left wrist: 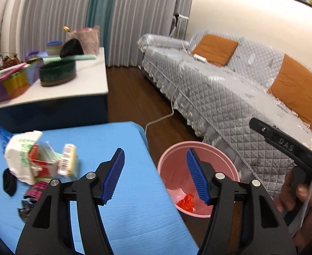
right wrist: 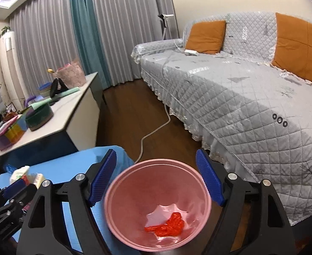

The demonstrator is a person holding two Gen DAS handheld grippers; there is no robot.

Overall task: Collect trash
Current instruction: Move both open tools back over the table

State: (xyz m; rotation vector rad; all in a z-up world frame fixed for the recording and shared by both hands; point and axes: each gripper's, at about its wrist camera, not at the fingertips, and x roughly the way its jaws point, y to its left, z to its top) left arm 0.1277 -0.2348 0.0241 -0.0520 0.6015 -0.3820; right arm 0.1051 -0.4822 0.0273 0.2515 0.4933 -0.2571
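Note:
A pink trash bin (left wrist: 198, 178) (right wrist: 158, 204) stands on the floor beside the blue table (left wrist: 113, 191). A crumpled red wrapper (left wrist: 186, 201) (right wrist: 168, 226) lies at its bottom. My left gripper (left wrist: 156, 174) is open and empty, over the table's right edge and the bin. My right gripper (right wrist: 156, 178) is open and empty, right above the bin. A pile of trash (left wrist: 39, 159) lies on the table's left: a white bag, a red carton, a yellowish box, dark wrappers. It also shows in the right wrist view (right wrist: 26, 175).
A grey quilted sofa (right wrist: 241, 97) with orange cushions stands right of the bin. A white cable (right wrist: 156, 129) runs across the wood floor. A white side table (left wrist: 71, 85) behind holds a dark bowl, boxes and containers. The right gripper's body and hand (left wrist: 294, 170) are at the right.

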